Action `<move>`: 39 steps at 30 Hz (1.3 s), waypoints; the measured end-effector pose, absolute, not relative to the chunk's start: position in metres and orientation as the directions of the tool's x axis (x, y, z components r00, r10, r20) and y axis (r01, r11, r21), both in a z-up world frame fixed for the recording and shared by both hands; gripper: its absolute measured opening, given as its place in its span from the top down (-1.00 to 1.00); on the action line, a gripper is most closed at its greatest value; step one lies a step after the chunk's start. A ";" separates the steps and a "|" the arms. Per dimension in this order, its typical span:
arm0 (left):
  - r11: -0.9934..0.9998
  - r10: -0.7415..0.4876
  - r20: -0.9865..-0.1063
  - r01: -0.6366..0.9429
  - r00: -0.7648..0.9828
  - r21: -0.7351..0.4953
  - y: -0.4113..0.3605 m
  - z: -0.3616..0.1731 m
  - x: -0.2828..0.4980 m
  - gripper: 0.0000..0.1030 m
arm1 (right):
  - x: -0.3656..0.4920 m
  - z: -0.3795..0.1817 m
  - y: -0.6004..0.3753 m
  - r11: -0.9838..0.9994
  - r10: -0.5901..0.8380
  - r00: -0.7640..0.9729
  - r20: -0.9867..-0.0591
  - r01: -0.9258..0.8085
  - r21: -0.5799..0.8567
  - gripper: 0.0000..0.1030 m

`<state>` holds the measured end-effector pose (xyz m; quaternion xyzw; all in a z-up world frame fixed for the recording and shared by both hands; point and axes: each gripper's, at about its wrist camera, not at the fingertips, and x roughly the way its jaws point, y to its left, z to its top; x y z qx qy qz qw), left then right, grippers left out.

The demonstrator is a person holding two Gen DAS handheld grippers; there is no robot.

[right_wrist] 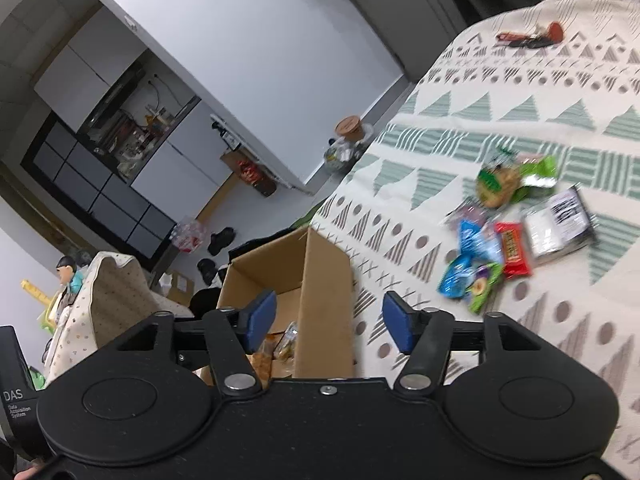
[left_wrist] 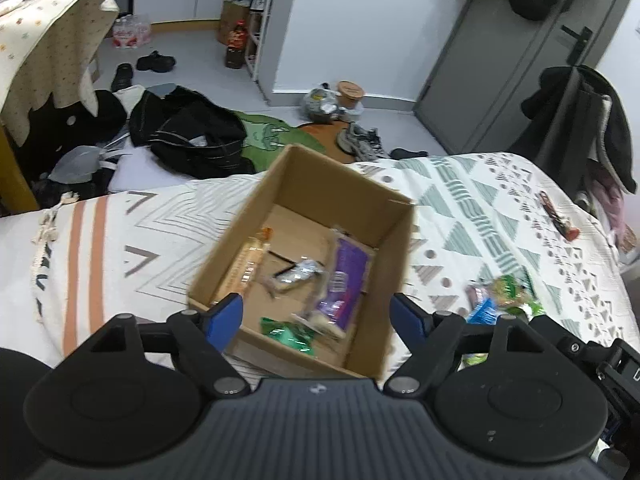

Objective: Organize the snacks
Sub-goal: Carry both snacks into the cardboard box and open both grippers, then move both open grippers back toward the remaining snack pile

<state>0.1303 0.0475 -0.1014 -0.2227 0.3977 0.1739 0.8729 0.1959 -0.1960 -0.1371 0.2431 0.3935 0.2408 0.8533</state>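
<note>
While both grippers hang wide and empty, the left gripper sits over the part-filled cardboard box. Right gripper beside it, loose snacks ahead-right on the bed — next, reach and pinch one.

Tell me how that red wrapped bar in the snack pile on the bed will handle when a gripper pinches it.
The red wrapped bar looks small and flat, so it is probably light. Its glossy wrapper may slip between the pads. It lies on the soft bedspread against the blue packets, so a pinch might sink in or nudge them.
</note>
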 end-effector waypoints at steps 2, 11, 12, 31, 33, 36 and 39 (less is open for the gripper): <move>0.848 0.114 -0.765 -0.464 0.634 -0.258 0.040 -0.098 0.130 -0.67 | 0.194 -0.132 -0.205 0.773 0.591 0.587 -0.554 -0.217 0.596 -0.27; 0.869 0.076 -0.751 -0.412 0.656 -0.272 0.004 -0.088 0.135 -0.73 | 0.195 -0.116 -0.252 0.825 0.495 0.666 -0.559 -0.157 0.543 -0.69; 0.871 0.074 -0.752 -0.409 0.655 -0.271 0.000 -0.087 0.135 -0.74 | 0.196 -0.115 -0.257 0.830 0.484 0.673 -0.559 -0.149 0.538 -0.75; 0.917 0.019 -0.746 -0.308 0.665 -0.251 -0.061 -0.085 0.158 -0.74 | 0.204 -0.121 -0.318 0.839 0.450 0.696 -0.560 -0.115 0.531 -0.95; 0.920 0.014 -0.743 -0.301 0.669 -0.253 -0.066 -0.086 0.161 -0.74 | 0.206 -0.122 -0.323 0.841 0.445 0.698 -0.561 -0.110 0.530 -0.95; 0.927 0.012 -0.743 -0.287 0.669 -0.243 -0.074 -0.089 0.167 -0.74 | 0.208 -0.123 -0.331 0.843 0.435 0.706 -0.559 -0.100 0.529 -0.95; 0.930 0.010 -0.748 -0.281 0.664 -0.238 -0.081 -0.093 0.173 -0.74 | 0.213 -0.126 -0.337 0.835 0.437 0.707 -0.556 -0.088 0.544 -0.95</move>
